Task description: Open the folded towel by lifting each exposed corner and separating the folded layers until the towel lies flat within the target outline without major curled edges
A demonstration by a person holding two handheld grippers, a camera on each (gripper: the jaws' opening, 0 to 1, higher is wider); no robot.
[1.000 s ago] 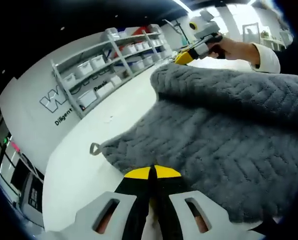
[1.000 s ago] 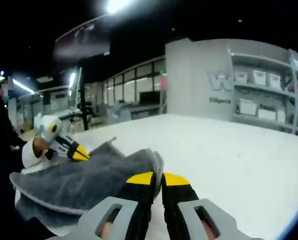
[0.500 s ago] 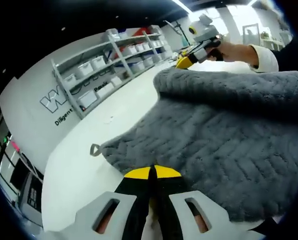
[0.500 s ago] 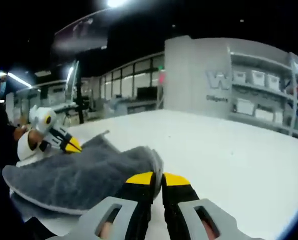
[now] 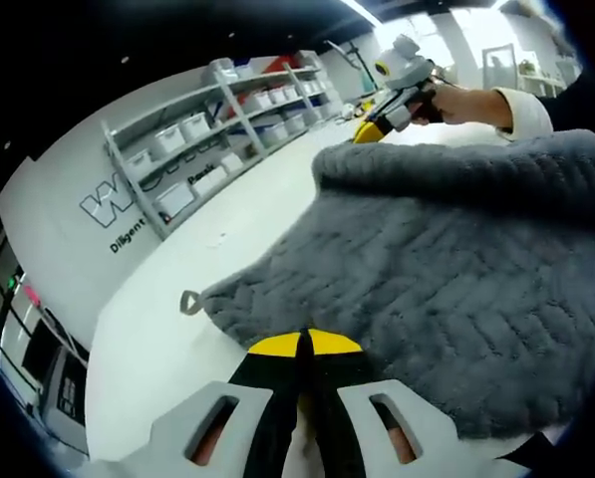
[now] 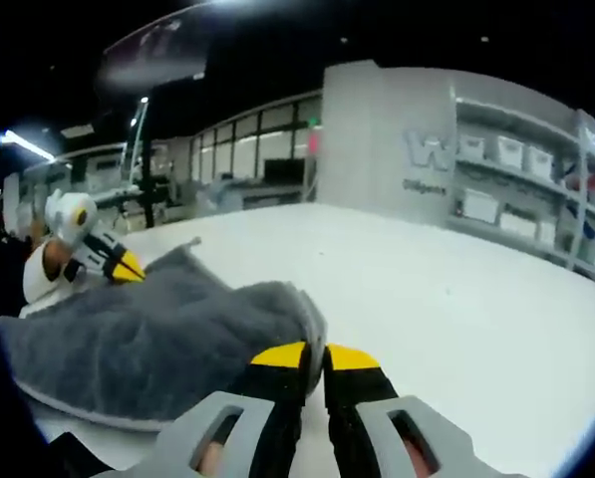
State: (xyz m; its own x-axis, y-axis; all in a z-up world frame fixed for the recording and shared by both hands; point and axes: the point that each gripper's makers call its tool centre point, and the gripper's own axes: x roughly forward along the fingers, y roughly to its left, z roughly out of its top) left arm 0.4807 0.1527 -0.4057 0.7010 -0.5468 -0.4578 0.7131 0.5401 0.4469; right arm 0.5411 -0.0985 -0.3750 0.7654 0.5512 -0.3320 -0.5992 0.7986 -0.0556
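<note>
While we hold the towel (image 5: 446,289) by two corners, the main risk is a slip: each gripper pinches only a thin edge of thick, plush cloth, and if we pull the corners apart too hard or unevenly, one edge could slide out and the lifted layer would drop back into a fold. The left gripper (image 5: 304,344) has its jaws clenched on the near edge of the towel, and the right gripper (image 6: 313,355) is clamped on a bunched corner that folds over its yellow tips. A second risk, as we judge it, is a curl: in the left gripper view the far edge is rolled into a thick ridge, and laying it down without tension would leave that roll in place. We also see no outline on the table (image 6: 456,299), so we cannot tell whether the towel will land inside it.

The towel lies mostly on the white table, between the two grippers, with its far part raised. Its long axis seems to run from one gripper to the other, though the drape makes this uncertain. A small loop (image 5: 189,300) sticks out from a corner near the left gripper, pointing toward the shelves (image 5: 227,129).
</note>
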